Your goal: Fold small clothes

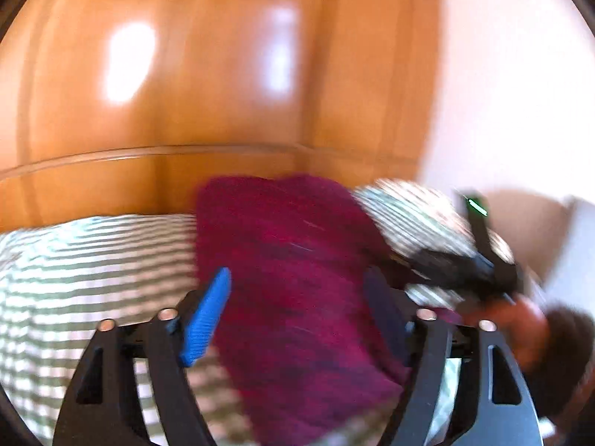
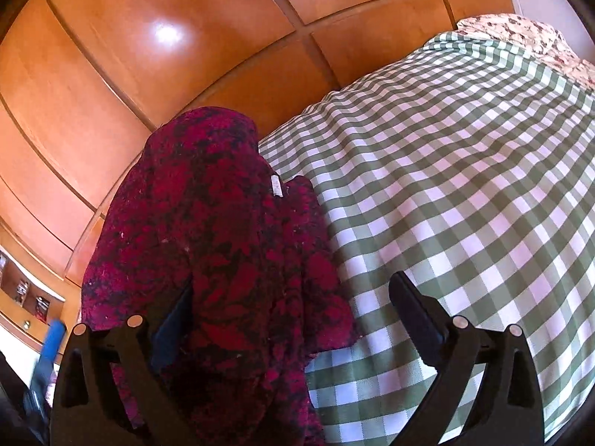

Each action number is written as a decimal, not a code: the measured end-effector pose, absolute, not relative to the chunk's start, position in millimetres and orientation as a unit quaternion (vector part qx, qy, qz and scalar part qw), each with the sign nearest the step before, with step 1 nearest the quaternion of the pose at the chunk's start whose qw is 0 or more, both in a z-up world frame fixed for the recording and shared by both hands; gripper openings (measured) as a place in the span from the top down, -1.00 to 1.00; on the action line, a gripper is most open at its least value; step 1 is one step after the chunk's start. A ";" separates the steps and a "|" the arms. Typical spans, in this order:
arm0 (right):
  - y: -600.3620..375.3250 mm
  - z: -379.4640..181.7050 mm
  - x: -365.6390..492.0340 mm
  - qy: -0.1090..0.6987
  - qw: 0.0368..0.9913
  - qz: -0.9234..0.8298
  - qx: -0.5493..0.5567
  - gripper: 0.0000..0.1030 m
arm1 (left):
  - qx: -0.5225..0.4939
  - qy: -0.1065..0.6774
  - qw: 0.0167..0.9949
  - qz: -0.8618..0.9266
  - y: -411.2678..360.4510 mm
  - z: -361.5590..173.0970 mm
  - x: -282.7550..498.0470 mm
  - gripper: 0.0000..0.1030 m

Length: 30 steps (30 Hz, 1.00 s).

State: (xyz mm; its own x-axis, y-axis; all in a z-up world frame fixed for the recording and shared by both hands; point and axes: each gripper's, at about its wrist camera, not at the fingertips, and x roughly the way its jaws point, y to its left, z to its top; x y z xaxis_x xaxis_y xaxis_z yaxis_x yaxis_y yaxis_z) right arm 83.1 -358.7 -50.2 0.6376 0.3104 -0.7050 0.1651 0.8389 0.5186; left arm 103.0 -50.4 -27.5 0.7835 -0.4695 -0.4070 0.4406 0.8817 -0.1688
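Observation:
A crimson garment with a dark floral pattern (image 2: 223,245) lies bunched on the green-and-white checked cloth (image 2: 465,186). In the right wrist view my right gripper (image 2: 293,297) is open; its left finger is tucked against the garment's edge and its right finger stands over bare cloth. In the blurred left wrist view my left gripper (image 1: 297,297) is open with the garment (image 1: 297,260) between its blue pads (image 1: 208,316). The right gripper (image 1: 479,260) and the hand holding it show at the right of that view.
Glossy wooden cabinet doors (image 2: 167,55) rise right behind the checked surface. A floral pillow (image 2: 528,33) lies at the far right end. Shelving with small items (image 2: 26,293) is at the lower left. A white wall (image 1: 520,93) is to the right.

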 end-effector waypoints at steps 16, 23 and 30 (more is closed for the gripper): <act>-372.0 -20.1 49.0 0.379 0.857 0.041 0.347 -0.89 | 0.000 0.312 0.928 -0.202 -85.3 -70.7 151.3 -0.52; -353.4 -9.9 63.0 0.392 0.865 0.062 0.308 -0.89 | -0.005 0.318 0.929 -0.191 -82.4 -69.8 152.4 -0.52; -306.1 -19.0 106.7 0.446 0.855 0.089 0.251 -0.24 | 0.041 0.299 0.942 -0.145 -86.0 -61.4 143.0 -0.52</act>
State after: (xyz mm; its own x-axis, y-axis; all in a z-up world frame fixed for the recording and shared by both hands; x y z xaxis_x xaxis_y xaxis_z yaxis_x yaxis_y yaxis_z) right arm 106.7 -306.1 -19.0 0.5862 0.3750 -0.7182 0.0725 0.8586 0.5075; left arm 143.0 -86.0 -61.4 0.7785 -0.2487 -0.5763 0.2982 0.9545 -0.0091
